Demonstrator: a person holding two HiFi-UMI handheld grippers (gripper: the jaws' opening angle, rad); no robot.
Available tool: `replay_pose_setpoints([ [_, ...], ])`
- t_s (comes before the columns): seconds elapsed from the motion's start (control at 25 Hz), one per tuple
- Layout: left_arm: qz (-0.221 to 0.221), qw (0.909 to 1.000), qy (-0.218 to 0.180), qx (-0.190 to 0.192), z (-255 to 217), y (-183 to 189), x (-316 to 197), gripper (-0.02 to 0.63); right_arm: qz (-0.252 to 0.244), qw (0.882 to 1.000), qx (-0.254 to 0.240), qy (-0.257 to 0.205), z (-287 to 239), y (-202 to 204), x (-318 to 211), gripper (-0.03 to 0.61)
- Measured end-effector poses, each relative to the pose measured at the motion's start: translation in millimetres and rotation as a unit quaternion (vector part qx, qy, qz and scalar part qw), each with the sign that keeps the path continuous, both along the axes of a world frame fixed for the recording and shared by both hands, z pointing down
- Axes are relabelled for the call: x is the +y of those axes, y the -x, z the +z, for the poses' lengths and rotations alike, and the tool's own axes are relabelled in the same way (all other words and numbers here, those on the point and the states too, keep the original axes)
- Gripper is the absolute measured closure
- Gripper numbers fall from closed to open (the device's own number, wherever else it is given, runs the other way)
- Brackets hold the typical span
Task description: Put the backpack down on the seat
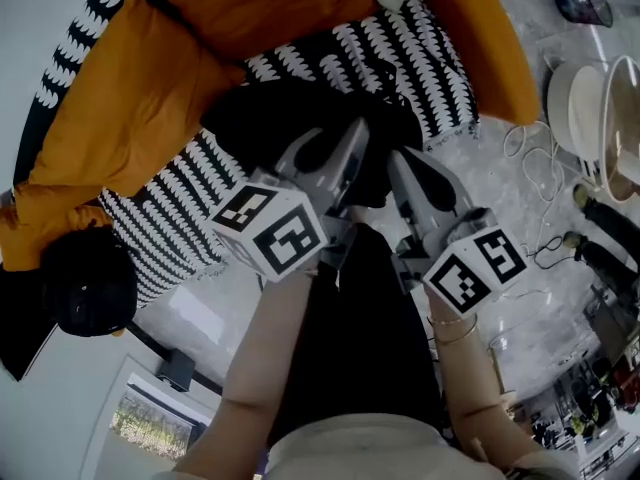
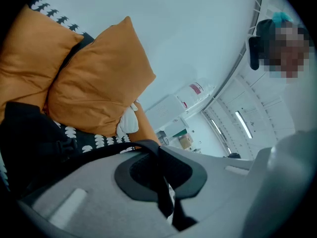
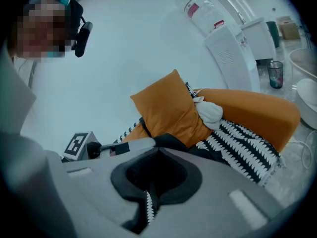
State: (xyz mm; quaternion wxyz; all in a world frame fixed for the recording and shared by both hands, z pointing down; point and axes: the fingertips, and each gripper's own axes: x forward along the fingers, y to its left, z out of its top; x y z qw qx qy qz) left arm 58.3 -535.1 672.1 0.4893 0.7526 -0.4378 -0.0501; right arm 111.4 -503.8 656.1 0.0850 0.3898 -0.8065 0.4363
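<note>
On the patterned seat (image 1: 440, 78), at 12 o'clock from the person: black backpack (image 1: 270, 108), lying low against the cover, orange cushions (image 1: 130, 88) behind it at 10 o'clock. Cannot tell whether its full weight is down yet.

Noted: left gripper (image 1: 352, 133) has its fingers clenched on a black strap (image 2: 99, 150) that runs off to the bag at 9 o'clock. Beside it, right gripper (image 1: 398, 163), fingers pinched together on another dark strip of the backpack. Both angle slightly downward.

Risks, as I judge them:
- The bag looks close to the seat's front edge at 6 o'clock, so letting go early could let it slump to the floor (image 1: 480, 178).
- A strap snagged between fingers on release could drag it forward.
- Uneven lowering may tip it sideways.
</note>
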Motion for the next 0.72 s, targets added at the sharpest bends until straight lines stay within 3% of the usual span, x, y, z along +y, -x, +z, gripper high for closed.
replay_pose_setpoints([
  [0.16,0.033,0.9990,0.030,0.005,13.7,-4.1,7.5,0.586,0.000,1.000,-0.002,0.011,3.8,9.5,5.7,0.577],
  [0.4,0.048,0.9964,0.069,-0.013,27.4,-4.4,16.0,0.475,-0.004,0.999,-0.002,0.033,15.4,17.3,12.2,0.577],
  [0.56,0.040,0.9961,0.073,-0.029,27.7,0.2,20.2,0.416,-0.003,0.997,-0.017,0.068,30.0,21.8,18.7,0.577],
  [0.72,0.041,0.9963,0.070,-0.028,22.5,-0.6,25.1,0.403,0.016,0.997,-0.003,0.069,34.1,15.1,25.1,0.577],
])
